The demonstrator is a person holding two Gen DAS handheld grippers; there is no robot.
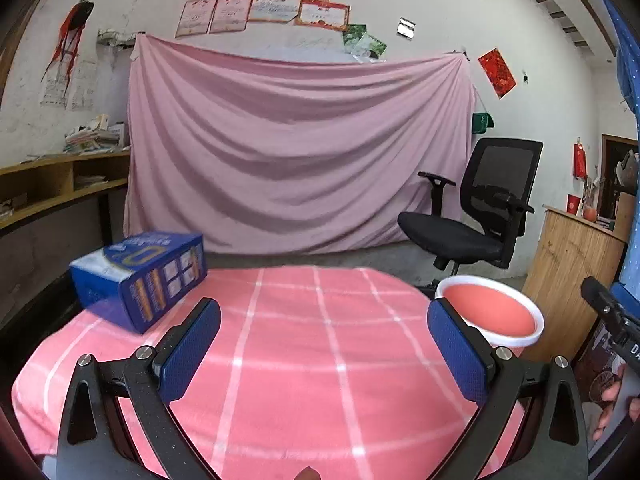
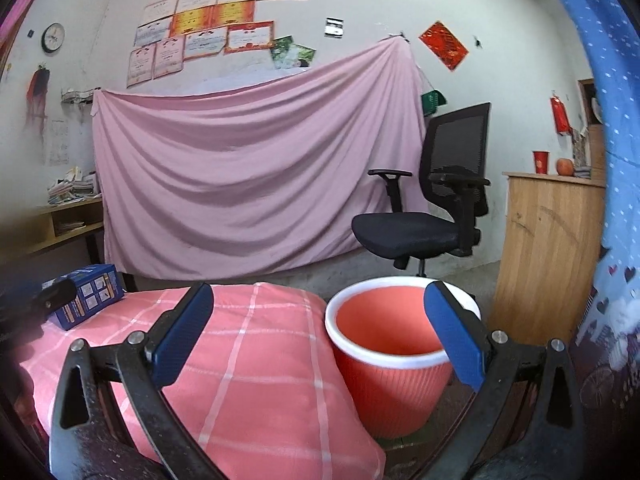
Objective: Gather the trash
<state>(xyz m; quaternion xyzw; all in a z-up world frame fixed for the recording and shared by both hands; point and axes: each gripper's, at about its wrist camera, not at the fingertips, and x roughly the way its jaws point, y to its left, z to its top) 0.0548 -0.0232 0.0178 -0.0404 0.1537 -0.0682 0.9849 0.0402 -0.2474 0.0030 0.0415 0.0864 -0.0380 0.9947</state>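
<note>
A blue carton (image 1: 140, 278) lies on its side at the far left of a table under a pink checked cloth (image 1: 304, 360). My left gripper (image 1: 324, 344) hangs open above the cloth, right of the carton and apart from it, holding nothing. A coral bin with a white rim (image 2: 390, 354) stands beside the table's right edge; in the left wrist view the bin (image 1: 492, 312) shows past the right finger. My right gripper (image 2: 316, 334) is open and empty, its right finger in front of the bin's rim. The carton (image 2: 90, 294) shows far left there.
A black office chair (image 1: 476, 216) stands behind the bin before a hanging pink sheet (image 1: 296, 152). A wooden cabinet (image 2: 552, 256) is at the right, wooden shelves (image 1: 52, 192) at the left. A blue patterned cloth (image 2: 616, 160) fills the right edge. The other gripper's body (image 1: 616, 320) shows at right.
</note>
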